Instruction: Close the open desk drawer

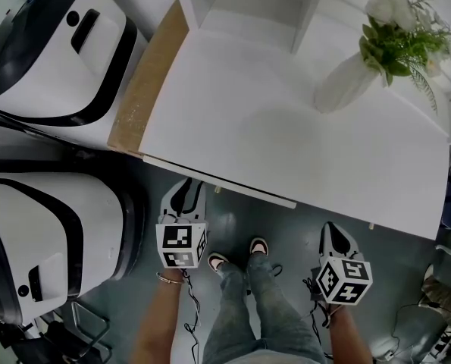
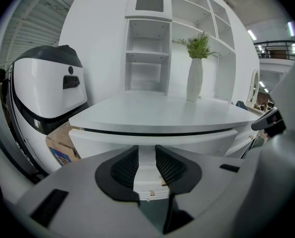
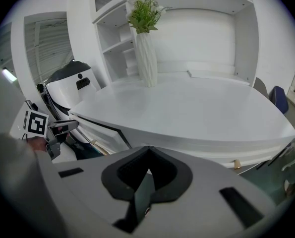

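The white desk (image 1: 286, 135) has a shallow drawer (image 1: 225, 183) that juts a little past its front edge on the left side. In the left gripper view the drawer front (image 2: 152, 135) fills the space just ahead of the jaws. My left gripper (image 1: 186, 184) is held right at that front, open, with only the white panel showing in the gap between its pads (image 2: 147, 157). My right gripper (image 1: 333, 230) hangs below the desk's front edge further right, touching nothing, and its pads (image 3: 148, 155) meet at the tips. In the right gripper view the drawer (image 3: 101, 133) sticks out at the left.
A white vase of flowers (image 1: 354, 82) stands on the desk's far right, with a shelf unit (image 1: 248, 6) at the back. Two large white and black machines (image 1: 58, 44) (image 1: 43, 233) stand to the left beside a brown board (image 1: 149, 78). The person's feet (image 1: 236, 262) are below.
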